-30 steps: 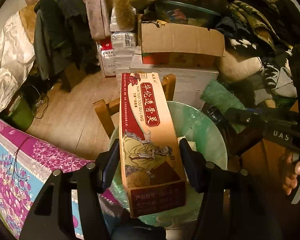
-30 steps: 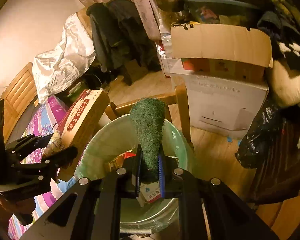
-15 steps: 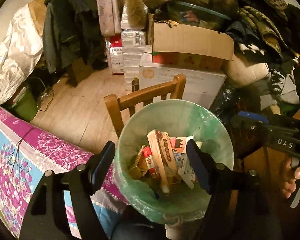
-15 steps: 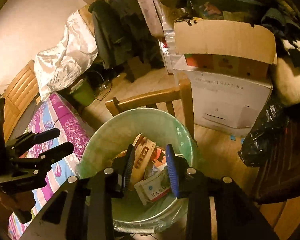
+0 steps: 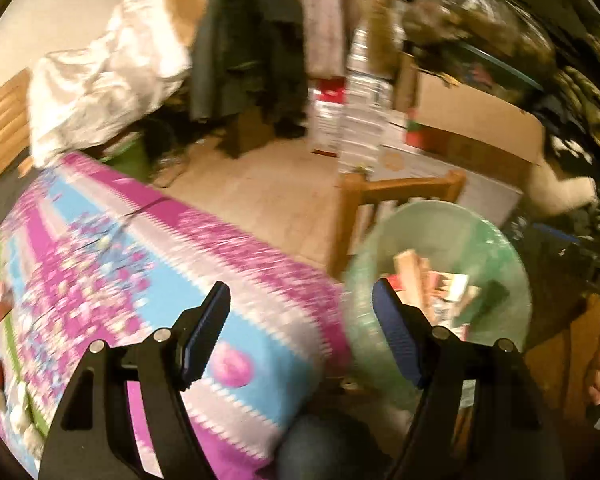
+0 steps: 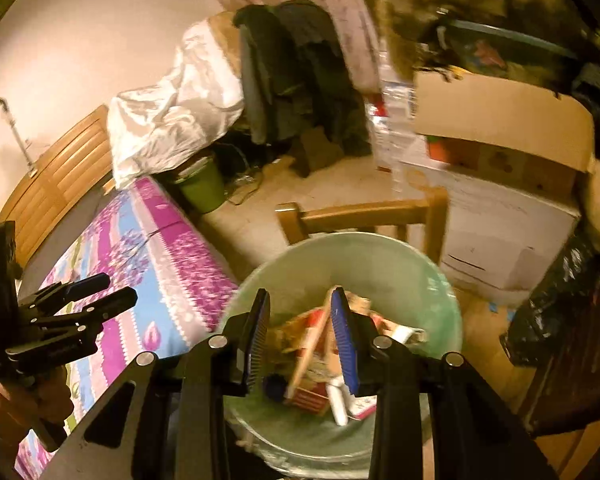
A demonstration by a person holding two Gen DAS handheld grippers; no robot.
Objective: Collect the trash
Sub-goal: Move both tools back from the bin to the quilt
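So we've got both grippers empty right now. Our left gripper (image 5: pixel 300 332) is spread wide with nothing between its fingers, hanging over the near edge of the table (image 5: pixel 100 264) with the pink, purple and blue flowery cloth; the left wrist view is pretty blurred. The trash bin (image 6: pixel 380 256), lined with a pale green bag, sits just right of that table, in front of a wooden chair (image 6: pixel 364 212). Our right gripper (image 6: pixel 300 344) hovers right above the bin's mouth, jaws parted a moderate amount, not pressing on anything. Down inside the bin we can see the trash (image 6: pixel 316 364): a pile of cardboard packets, red and white boxes, and some small white bits, all jumbled.

Farther back there's a big cardboard box (image 6: pixel 500 120) stacked on a white box (image 6: pixel 500 232), a dark jacket (image 6: pixel 292 72) draped over something, a white sheet (image 6: pixel 172 116) bunched to its left, and a small green bucket (image 6: pixel 202 188) on the floor. A black bag (image 6: pixel 556 300) sits on the right.
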